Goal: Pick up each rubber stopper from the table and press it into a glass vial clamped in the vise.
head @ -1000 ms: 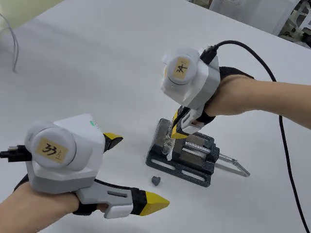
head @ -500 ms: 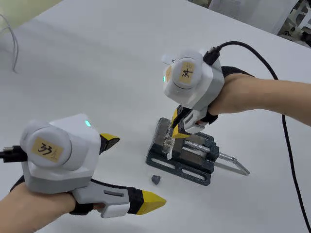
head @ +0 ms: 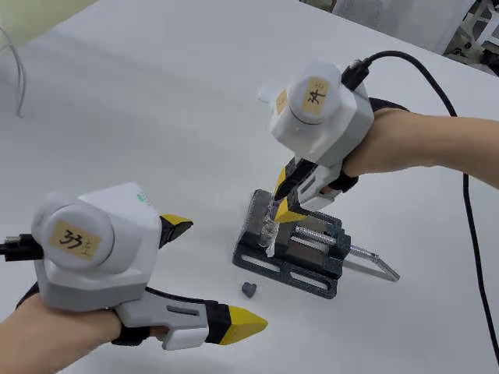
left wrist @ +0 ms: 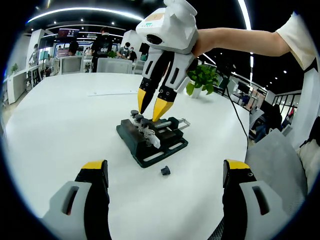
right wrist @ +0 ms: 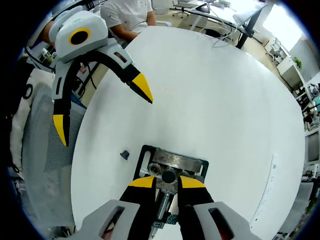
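One loose rubber stopper (head: 249,290) — just beside the one vise (head: 312,257).

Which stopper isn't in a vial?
The loose stopper lying on the table beside the vise; the seated stopper sits in the vise beneath the right tool.

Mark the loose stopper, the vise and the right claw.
loose stopper (head: 249,290): head view, its top.
vise (head: 310,282): head view, base rail.
right claw (left wrist: 151,112): left gripper view, midway between tips.
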Tool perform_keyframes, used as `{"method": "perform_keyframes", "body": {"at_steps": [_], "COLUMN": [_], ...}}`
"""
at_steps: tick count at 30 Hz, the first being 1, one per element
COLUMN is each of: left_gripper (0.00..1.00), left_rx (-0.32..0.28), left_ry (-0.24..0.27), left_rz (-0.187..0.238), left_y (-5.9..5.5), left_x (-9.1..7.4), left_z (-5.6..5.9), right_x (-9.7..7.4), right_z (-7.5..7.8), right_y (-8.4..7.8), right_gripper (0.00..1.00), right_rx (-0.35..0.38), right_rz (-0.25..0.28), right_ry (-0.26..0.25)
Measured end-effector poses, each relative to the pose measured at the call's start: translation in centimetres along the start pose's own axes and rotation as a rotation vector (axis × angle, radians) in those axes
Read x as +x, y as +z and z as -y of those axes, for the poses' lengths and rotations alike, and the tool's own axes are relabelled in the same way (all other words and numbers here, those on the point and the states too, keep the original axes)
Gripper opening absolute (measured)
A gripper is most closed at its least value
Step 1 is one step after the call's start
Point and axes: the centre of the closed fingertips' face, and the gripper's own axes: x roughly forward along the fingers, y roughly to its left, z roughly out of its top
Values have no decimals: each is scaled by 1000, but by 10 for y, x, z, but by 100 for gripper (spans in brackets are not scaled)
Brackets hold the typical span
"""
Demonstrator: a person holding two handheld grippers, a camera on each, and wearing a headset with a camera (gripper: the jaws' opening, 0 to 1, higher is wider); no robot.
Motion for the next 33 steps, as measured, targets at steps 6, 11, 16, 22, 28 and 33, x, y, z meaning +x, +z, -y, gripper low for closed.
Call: {"method": "perform_keyframes", "body": {"at_steps": [6, 11, 16, 22, 28, 33], "left_gripper": [95, 95, 95, 95, 95, 95], "left_rx": [-1, -5, -6, -8, -13, -19], "left_ry": [4, 5, 5, 5, 5, 6], "left_rz": [-8, -14, -20, -23, -23, -22], "left_y": [-1, -3, -5, -6, -7, -8], "left_x": [-1, -2, -1, -1, -2, -1], "left_z": [-2, -3, -3, -2, -3, -3], "right_x": [3, 5, 7, 9, 10, 9], "right_z": [4, 6, 6, 6, 6, 5], "right_y": [-5, -2, -2, -2, -2, -2], "right_gripper": [4, 2, 2, 0, 0, 0], "right_rx": [13, 34, 34, 33, 23, -4], "right_rz": [12, 30, 32, 30, 25, 14], "right_ry": [7, 16, 17, 20, 18, 9]}}
